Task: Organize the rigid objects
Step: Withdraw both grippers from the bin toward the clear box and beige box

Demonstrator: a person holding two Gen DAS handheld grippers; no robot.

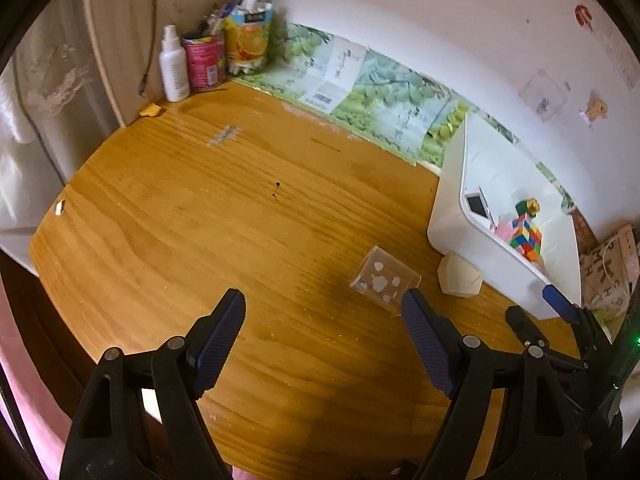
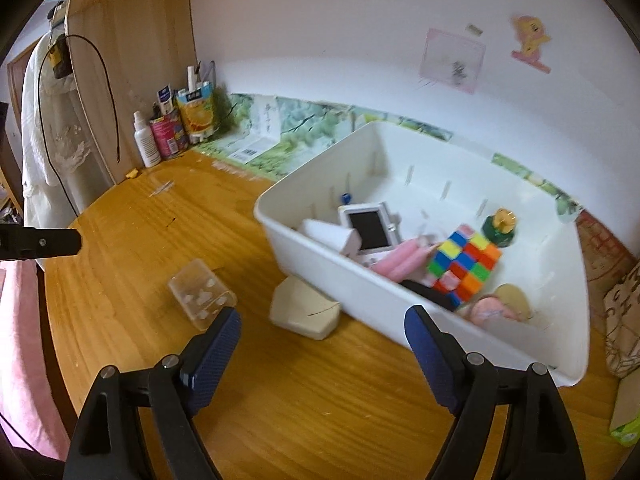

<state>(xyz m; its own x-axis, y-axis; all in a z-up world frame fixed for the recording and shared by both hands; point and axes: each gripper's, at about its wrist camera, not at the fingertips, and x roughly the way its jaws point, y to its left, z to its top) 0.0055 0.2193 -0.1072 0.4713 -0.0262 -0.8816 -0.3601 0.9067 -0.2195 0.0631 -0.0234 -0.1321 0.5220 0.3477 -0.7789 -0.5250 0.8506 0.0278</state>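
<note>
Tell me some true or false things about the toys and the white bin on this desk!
1. The colourful cube sits inside the white bin. True.
2. The clear box is inside the bin. False: it lies on the wooden desk, outside the bin.
3. The right gripper is squeezing the clear box. False: its jaws are open with nothing between them.
4. The cream box sits on the desk right against the bin's outside wall. True.
5. The left gripper holds nothing. True.
</note>
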